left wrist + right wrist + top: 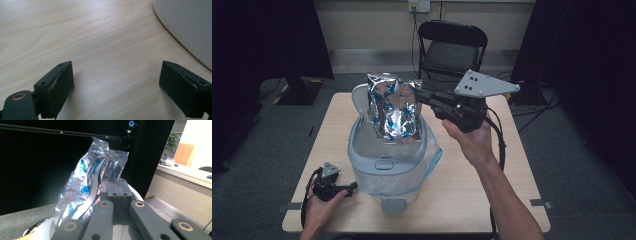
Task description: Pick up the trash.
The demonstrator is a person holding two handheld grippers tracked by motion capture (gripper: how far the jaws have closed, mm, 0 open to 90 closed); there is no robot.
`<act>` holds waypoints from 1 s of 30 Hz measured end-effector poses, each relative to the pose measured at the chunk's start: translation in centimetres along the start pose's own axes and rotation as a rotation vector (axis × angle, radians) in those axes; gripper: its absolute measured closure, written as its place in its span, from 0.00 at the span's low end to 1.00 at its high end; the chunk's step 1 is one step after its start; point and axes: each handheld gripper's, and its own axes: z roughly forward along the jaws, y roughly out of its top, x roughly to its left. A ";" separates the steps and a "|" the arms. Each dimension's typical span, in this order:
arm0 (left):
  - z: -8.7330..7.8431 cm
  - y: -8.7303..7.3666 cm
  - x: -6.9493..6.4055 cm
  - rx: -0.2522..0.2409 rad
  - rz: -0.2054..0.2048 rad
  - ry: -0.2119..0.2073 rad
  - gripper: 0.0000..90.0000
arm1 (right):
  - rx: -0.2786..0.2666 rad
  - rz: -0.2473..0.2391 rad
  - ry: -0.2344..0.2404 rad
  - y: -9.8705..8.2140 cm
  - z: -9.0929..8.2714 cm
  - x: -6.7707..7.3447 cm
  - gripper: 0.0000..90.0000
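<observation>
My left gripper point(353, 186) rests on the table point(472, 195), jaws spread wide. Beyond it, my right gripper point(419, 95) pinches the foil bag point(393, 111) by its upper corner; the bag hangs upright, long axis vertical, over the open bin point(384, 162).

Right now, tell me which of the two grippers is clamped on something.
The right gripper, raised over the bin, pinches the silver foil bag. The left gripper rests open on the table.
</observation>
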 end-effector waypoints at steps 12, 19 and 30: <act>0.0 0.0 0.0 0.000 0.000 0.000 0.13 | 0.023 -0.031 -0.021 -0.5 1.8 0.6 0.82; 0.0 0.0 0.0 0.000 0.000 -0.001 0.13 | 0.035 -0.018 -0.022 -0.7 1.7 0.4 0.76; 0.0 0.0 0.0 -0.001 0.000 0.000 0.13 | 0.057 0.048 -0.009 -2.2 0.2 -0.9 0.72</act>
